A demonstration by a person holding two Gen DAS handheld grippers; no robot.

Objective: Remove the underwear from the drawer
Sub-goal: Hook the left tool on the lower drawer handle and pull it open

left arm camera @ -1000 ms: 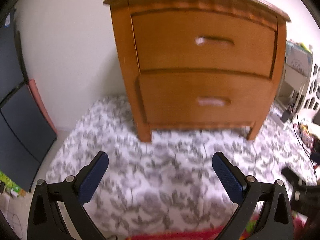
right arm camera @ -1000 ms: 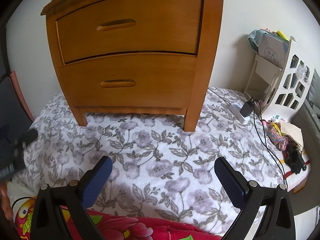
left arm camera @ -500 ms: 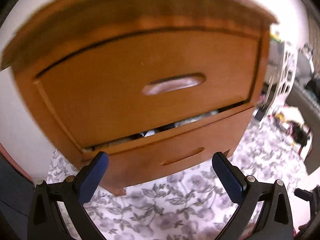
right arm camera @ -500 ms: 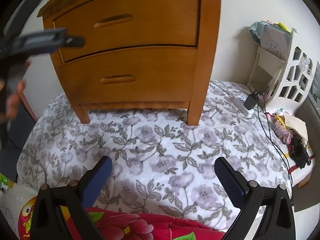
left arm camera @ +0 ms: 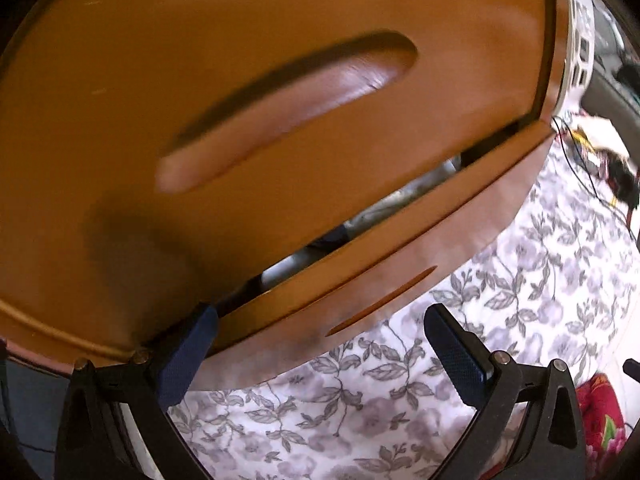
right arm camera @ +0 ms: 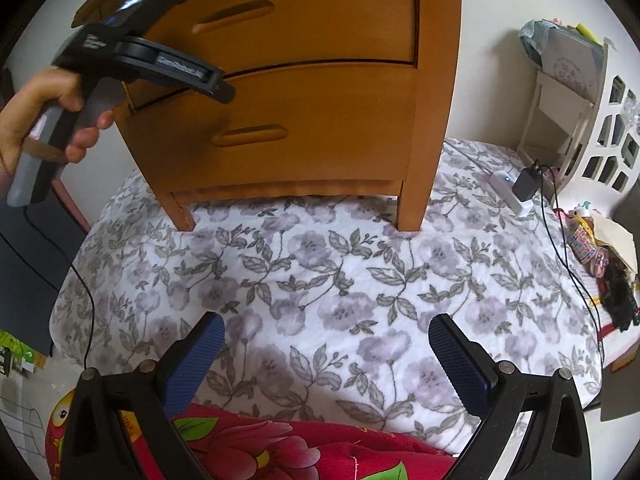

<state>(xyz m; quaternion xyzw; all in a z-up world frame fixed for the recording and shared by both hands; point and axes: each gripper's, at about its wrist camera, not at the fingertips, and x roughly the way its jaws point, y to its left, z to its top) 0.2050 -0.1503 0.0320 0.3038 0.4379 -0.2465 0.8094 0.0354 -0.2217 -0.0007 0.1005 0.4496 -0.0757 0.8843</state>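
1. Wood, orange-brown and shiny: the small chest of drawers [right arm camera: 304, 92] stands on a bed with a flower-print cover [right arm camera: 320, 288].
2. The lower drawer [left arm camera: 372, 284] is open just a crack, so a thin gap shows. In the gap sit bits of grey and white cloth [left arm camera: 384, 208]. I think that is the underwear, and it is not out yet.
3. The left hand-held gripper [left arm camera: 320, 320] is spread wide, close up at the drawer front. One blue finger [left arm camera: 188, 348] is at the left end of the crack, maybe touching the wood. I think it is there to pull the drawer out more.
4. The right hand-held gripper [right arm camera: 326, 344] is also wide and holds nothing. It hangs back over the bed, well apart from the chest.
5. The upper drawer [left arm camera: 280, 92] hangs over the crack, so the gap is too thin to reach in.
6. Off to the side are a white shelf [right arm camera: 576, 92], a charger with a black cord [right arm camera: 524, 184] and a red blanket [right arm camera: 280, 452]. None of them block the drawer.
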